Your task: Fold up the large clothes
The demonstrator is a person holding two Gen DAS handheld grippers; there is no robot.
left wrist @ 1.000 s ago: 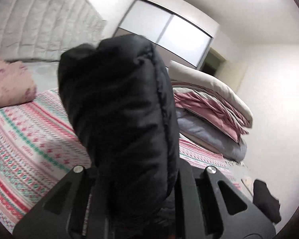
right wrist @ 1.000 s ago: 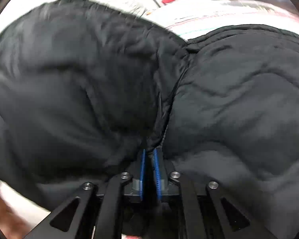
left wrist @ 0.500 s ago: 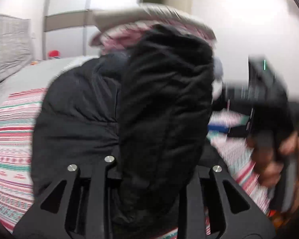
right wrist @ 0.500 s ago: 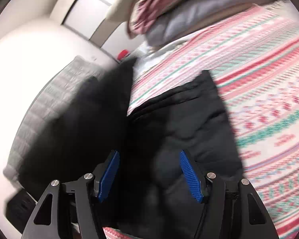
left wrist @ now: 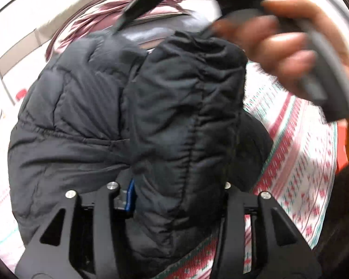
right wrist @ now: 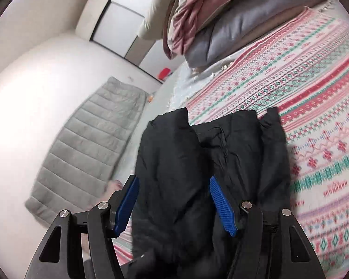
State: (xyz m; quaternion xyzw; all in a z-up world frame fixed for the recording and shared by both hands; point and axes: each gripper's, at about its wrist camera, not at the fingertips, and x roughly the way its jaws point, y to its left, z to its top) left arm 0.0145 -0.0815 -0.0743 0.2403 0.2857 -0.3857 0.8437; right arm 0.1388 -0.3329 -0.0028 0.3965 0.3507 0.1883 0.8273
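Observation:
A black puffer jacket lies bunched on the patterned bed cover. One thick fold of it rises between the fingers of my left gripper and fills the gap. Those jaws are opening, and a blue pad shows at the fabric's left edge. In the right wrist view the jacket lies flat on the bed cover. My right gripper stands open just over its near end, both blue pads clear of the cloth. A hand holding the right gripper's handle shows at the left view's upper right.
A pile of folded bedding in pink, grey and beige sits at the far end of the bed. A grey quilted panel stands against the white wall on the left. A small red object lies near it.
My right gripper let go of the jacket, opened wide and drew back. My left gripper rolled and swung down, laying its fold onto the rest of the jacket, and its jaws widened.

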